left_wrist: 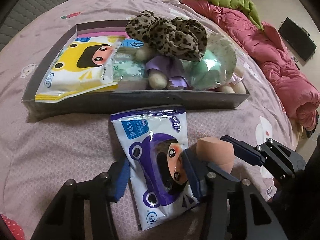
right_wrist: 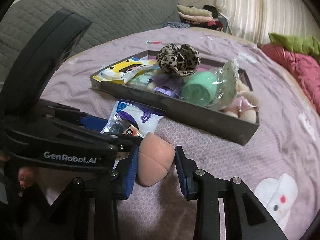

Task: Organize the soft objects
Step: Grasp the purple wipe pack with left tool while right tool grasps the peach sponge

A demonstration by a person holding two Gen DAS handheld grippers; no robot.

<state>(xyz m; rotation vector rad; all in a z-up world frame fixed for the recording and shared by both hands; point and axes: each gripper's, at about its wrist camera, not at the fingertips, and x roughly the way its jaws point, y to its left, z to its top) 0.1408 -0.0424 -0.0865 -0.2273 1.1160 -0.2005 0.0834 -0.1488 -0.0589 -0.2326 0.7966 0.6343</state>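
A purple-and-white tissue pack point(left_wrist: 158, 160) lies on the pink bedspread in front of a dark shallow box point(left_wrist: 140, 102). My left gripper point(left_wrist: 158, 177) is open, its fingers on either side of the pack; the pack also shows in the right wrist view point(right_wrist: 138, 118). A peach makeup sponge point(right_wrist: 155, 160) sits between the fingers of my right gripper point(right_wrist: 157, 170), which touch its sides; the sponge also shows in the left wrist view point(left_wrist: 214, 152). The box point(right_wrist: 200, 118) holds a yellow tissue pack point(left_wrist: 80, 68), a leopard scarf point(left_wrist: 170, 36), a doll and a green bagged item point(right_wrist: 202, 90).
A red padded jacket point(left_wrist: 270, 60) and a green garment point(left_wrist: 230, 2) lie at the bed's right. A grey quilted headboard point(right_wrist: 90, 10) and folded clothes point(right_wrist: 196, 14) stand behind. A white cartoon print point(right_wrist: 278, 196) marks the bedspread.
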